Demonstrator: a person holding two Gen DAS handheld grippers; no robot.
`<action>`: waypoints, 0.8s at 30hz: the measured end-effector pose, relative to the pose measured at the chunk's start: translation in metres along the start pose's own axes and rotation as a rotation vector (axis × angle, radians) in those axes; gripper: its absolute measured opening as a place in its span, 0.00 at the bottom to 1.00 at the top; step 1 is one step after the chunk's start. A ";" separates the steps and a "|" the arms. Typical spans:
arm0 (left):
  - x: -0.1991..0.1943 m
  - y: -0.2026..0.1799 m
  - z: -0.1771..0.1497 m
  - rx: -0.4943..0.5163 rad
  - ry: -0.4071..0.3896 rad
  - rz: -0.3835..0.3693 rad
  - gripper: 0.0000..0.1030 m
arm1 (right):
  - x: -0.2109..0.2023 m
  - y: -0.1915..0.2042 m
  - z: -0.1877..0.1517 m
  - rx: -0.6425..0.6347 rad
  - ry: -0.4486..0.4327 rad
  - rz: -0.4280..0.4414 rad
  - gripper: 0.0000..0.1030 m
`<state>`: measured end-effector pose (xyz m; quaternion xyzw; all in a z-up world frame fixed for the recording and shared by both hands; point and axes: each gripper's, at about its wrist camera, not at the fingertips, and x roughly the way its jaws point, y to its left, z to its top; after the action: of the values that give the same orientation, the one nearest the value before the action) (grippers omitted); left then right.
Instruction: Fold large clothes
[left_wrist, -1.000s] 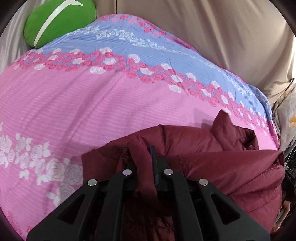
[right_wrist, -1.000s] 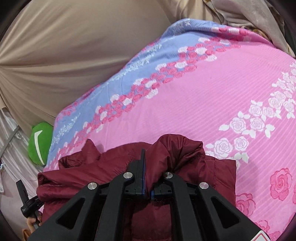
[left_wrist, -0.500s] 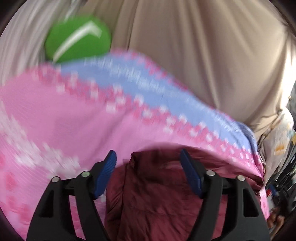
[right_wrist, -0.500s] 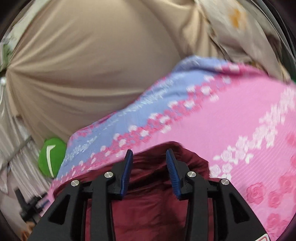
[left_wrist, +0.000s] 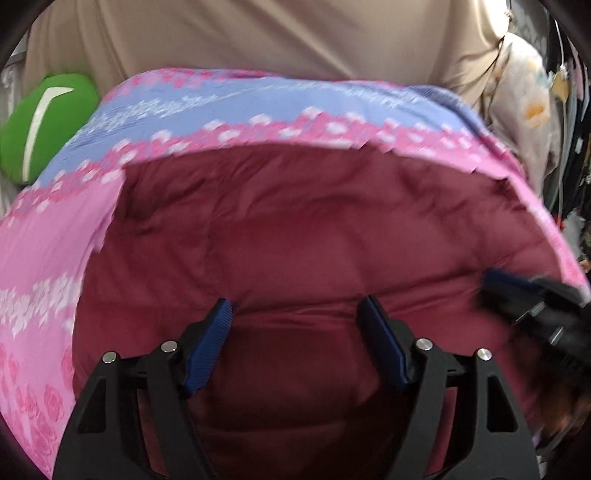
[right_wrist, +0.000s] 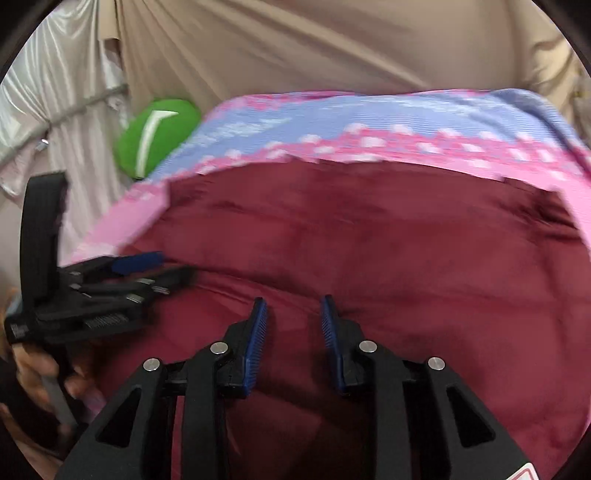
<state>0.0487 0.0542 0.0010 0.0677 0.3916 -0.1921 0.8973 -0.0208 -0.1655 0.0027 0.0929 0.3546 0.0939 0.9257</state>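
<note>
A maroon padded jacket (left_wrist: 303, 229) lies spread flat on a bed sheet (left_wrist: 44, 251) that is pink and blue with flowers. In the left wrist view my left gripper (left_wrist: 297, 306) hovers over the jacket's near part, open, with nothing between its blue pads. My right gripper (left_wrist: 517, 291) shows blurred at the jacket's right edge. In the right wrist view the jacket (right_wrist: 369, 240) fills the middle. My right gripper (right_wrist: 293, 301) hangs above it with its jaws closing, the pads apart and nothing pinched. The left gripper (right_wrist: 140, 266), held by a hand (right_wrist: 33, 369), is at the jacket's left edge.
A green cushion (left_wrist: 44, 125) sits at the far left corner of the bed, also visible as the cushion (right_wrist: 155, 136) in the right wrist view. A beige curtain (left_wrist: 295, 33) hangs behind the bed. Pale patterned fabric and dark clutter (left_wrist: 532, 110) stand to the right.
Both grippers let go of the bunched jacket fabric and opened. They drew back and rolled, and the jacket now lies flat; the right jaws have narrowed since half a second ago.
</note>
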 end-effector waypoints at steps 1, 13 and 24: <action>-0.003 0.006 -0.008 -0.001 0.005 0.002 0.68 | -0.010 -0.014 -0.008 0.021 -0.008 -0.045 0.25; -0.043 0.056 -0.013 -0.131 -0.021 0.057 0.68 | -0.077 -0.123 -0.019 0.298 -0.054 -0.246 0.22; 0.028 0.141 0.084 -0.354 -0.011 0.067 0.85 | 0.003 -0.179 0.093 0.314 -0.007 -0.290 0.58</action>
<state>0.1786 0.1529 0.0340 -0.0795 0.4121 -0.0905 0.9031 0.0631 -0.3475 0.0259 0.1843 0.3715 -0.0971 0.9048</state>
